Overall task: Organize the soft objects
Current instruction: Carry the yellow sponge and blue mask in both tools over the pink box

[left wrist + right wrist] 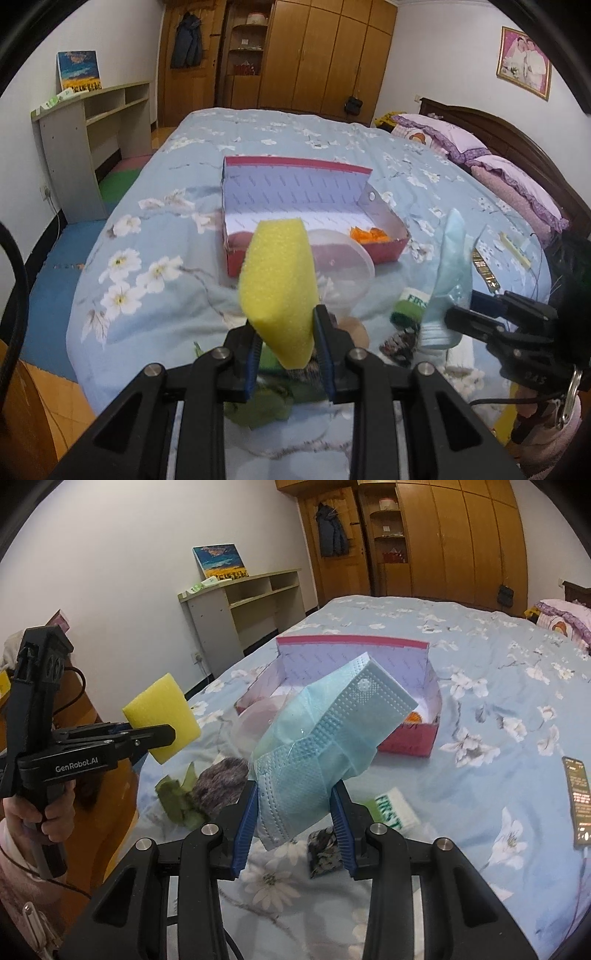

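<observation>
Above the floral bed [184,166], left tool [286,343] clamps a yellow sponge [279,284], right tool [293,819] a blue mask [325,738].

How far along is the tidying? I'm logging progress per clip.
Barely started: the red cardboard box holds only a small orange item. In hand: the left claw grips a yellow foam sponge, and the right claw grips a light-blue face mask. Left on the bed: a green cloth and a grey fuzzy piece.

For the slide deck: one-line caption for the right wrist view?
Right gripper holds a blue face mask above the bed, the left gripper lifts a yellow sponge, red box beyond.
</observation>
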The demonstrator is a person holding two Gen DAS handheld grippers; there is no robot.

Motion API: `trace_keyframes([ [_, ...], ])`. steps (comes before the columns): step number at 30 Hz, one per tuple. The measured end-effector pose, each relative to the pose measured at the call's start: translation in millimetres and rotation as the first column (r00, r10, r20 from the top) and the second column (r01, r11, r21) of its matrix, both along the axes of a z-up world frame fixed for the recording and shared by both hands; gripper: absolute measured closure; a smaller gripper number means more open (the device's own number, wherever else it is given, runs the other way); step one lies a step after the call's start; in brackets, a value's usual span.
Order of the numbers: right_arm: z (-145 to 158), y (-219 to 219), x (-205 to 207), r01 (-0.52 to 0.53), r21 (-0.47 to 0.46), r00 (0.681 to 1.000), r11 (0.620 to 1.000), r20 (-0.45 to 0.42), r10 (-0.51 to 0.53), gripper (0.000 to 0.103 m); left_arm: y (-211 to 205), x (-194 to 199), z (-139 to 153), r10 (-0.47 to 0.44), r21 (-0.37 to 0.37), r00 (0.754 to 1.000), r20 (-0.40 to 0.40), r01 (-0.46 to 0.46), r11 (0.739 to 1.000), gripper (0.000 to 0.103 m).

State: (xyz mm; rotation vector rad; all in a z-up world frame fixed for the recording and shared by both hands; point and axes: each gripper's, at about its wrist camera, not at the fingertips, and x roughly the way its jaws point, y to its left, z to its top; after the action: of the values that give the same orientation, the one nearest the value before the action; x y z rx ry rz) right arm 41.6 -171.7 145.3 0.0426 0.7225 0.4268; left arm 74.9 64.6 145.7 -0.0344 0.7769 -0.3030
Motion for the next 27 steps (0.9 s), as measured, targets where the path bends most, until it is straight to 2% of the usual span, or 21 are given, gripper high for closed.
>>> trace_keyframes([
  [15, 10.3, -12.6, 40.8, 0.039, -0.028, 0.999, 0.999, 0.025, -0.038, 0.063, -13.3, 58.1, 7.8, -0.012, 0.034, 1.0, 0.026, 0.011, 0.999, 0.075],
  [27, 8.4, -25.0, 84.9, 0.079, -0.052, 0.997, 0.996, 0.026, -0.078, 0.063, -17.3, 110.0, -3.7, 0.007, 0.086, 1.0, 0.011, -0.008, 0.996, 0.075],
])
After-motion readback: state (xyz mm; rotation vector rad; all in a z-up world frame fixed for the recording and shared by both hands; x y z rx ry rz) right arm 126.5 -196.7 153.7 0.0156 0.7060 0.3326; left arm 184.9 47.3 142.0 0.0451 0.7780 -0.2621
